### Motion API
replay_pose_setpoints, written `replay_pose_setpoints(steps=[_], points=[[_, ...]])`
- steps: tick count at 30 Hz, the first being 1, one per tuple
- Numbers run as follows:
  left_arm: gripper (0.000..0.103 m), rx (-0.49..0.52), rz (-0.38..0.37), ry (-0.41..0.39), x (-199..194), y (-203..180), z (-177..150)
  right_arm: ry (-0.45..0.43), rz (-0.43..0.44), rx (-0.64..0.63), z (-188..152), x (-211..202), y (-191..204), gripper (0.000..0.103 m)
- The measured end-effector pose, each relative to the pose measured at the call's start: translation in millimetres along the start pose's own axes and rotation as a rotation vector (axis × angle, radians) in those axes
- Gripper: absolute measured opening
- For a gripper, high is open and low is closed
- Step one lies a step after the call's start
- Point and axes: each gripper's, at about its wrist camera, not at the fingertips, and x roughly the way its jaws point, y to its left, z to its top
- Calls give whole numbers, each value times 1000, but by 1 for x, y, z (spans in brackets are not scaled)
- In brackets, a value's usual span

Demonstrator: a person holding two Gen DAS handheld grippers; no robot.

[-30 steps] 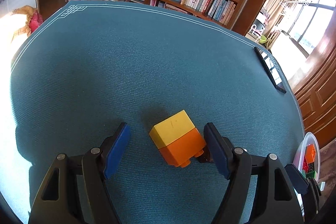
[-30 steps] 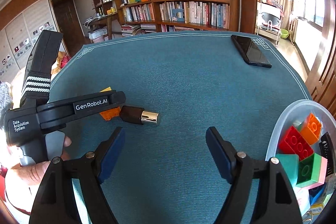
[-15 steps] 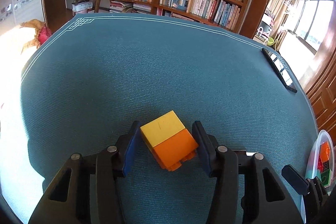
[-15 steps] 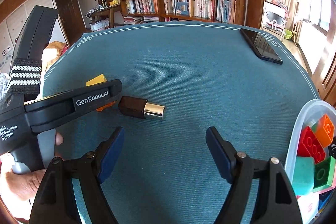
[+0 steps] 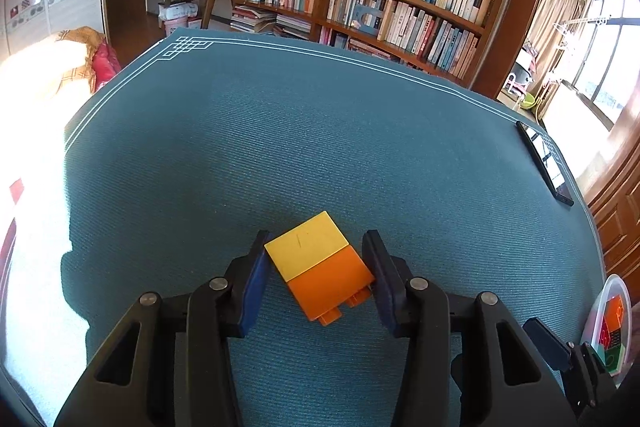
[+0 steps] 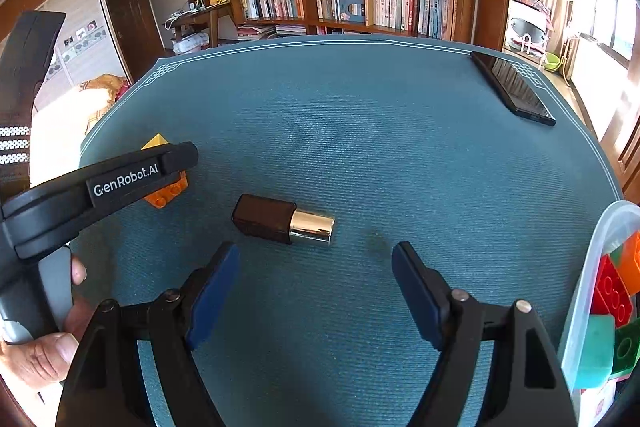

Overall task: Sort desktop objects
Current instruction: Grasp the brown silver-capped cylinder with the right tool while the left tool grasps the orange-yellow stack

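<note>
A yellow-and-orange stacked toy brick (image 5: 320,265) sits between my left gripper's (image 5: 318,267) blue pads, which press on both its sides and hold it off the teal table mat. The right wrist view shows the same brick (image 6: 166,193) partly hidden behind the left gripper's arm (image 6: 120,179). My right gripper (image 6: 316,279) is open and empty, just in front of a brown lipstick with a shiny metal end (image 6: 284,221) lying on the mat.
A clear plastic bin (image 6: 588,283) holding several coloured bricks stands at the right edge and also shows in the left wrist view (image 5: 608,319). A black phone (image 6: 512,93) lies at the far right of the mat. A bookshelf stands behind the table.
My left gripper closed from wide open onto the yellow-and-orange brick and lifted it. The right gripper moved slightly nearer the lipstick and stayed open.
</note>
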Motion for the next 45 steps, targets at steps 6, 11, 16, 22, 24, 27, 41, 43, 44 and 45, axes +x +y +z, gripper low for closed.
replay_pose_setpoints(steps=[6, 11, 16, 22, 24, 27, 41, 43, 44, 45], points=[[50, -15, 23, -9, -1, 6, 1, 5, 0, 1, 8, 11, 9, 82], [50, -41, 28, -6, 0, 13, 3, 10, 7, 0, 14, 21, 17, 82], [50, -51, 29, 3, 3, 16, 2, 2, -48, -21, 15, 30, 24, 82], [50, -34, 21, 8, 4, 10, 0, -8, -84, -25, 13, 26, 22, 66], [50, -26, 16, 4, 2, 6, 0, -9, -77, -21, 12, 25, 19, 66], [50, -13, 10, 0, 0, 1, -1, -13, -87, -24, 8, 20, 19, 66], [50, 41, -47, -3, -8, -25, -6, -88, -85, 68, -11, -30, -12, 66], [50, 46, -65, -2, -10, -30, -7, -105, -90, 80, -13, -40, -16, 66], [50, 51, -73, -2, -11, -33, -7, -114, -92, 86, -16, -46, -17, 66], [50, 57, -79, -3, -12, -36, -8, -120, -93, 90, -17, -50, -19, 66]])
